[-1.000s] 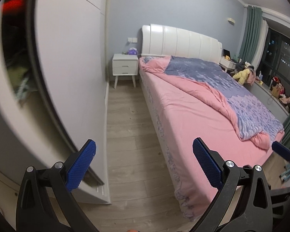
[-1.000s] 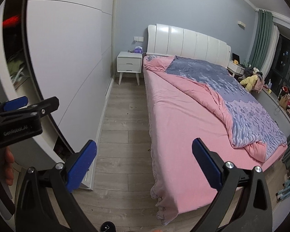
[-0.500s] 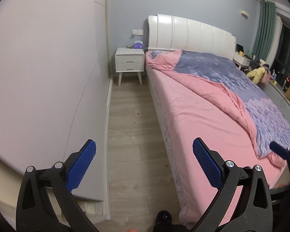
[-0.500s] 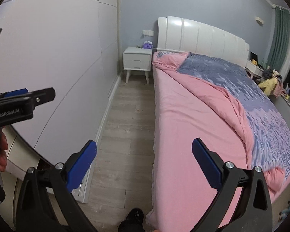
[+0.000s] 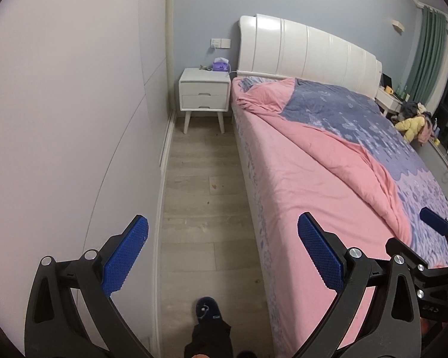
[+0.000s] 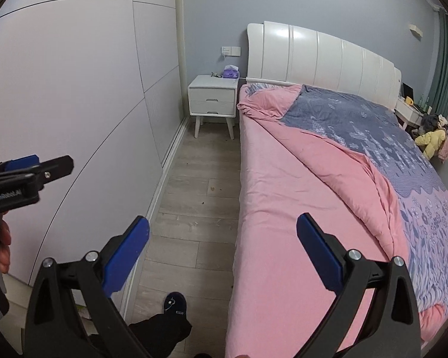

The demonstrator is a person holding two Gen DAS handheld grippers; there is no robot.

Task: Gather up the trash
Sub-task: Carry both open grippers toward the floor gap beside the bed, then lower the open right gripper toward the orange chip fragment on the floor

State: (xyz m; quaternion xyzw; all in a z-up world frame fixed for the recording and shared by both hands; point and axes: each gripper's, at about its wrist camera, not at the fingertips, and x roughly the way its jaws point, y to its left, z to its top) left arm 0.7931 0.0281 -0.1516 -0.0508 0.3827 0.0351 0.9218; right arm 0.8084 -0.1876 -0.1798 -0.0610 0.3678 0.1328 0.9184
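Observation:
Small brown scraps of trash lie on the wooden floor strip between the wardrobe and the bed; they also show in the right wrist view. My left gripper is open and empty, held above the floor strip near the bed's foot. My right gripper is open and empty beside it, over the bed's edge. The left gripper also shows at the left edge of the right wrist view.
A white wardrobe wall runs along the left. A bed with pink and blue bedding fills the right. A white nightstand with a purple tissue box stands at the far end. A person's slippered foot is below.
Both grippers moved forward past the wardrobe's open edge into the aisle beside the bed. The nightstand and floor strip are nearer. The person's foot came into view. The jaws stayed open.

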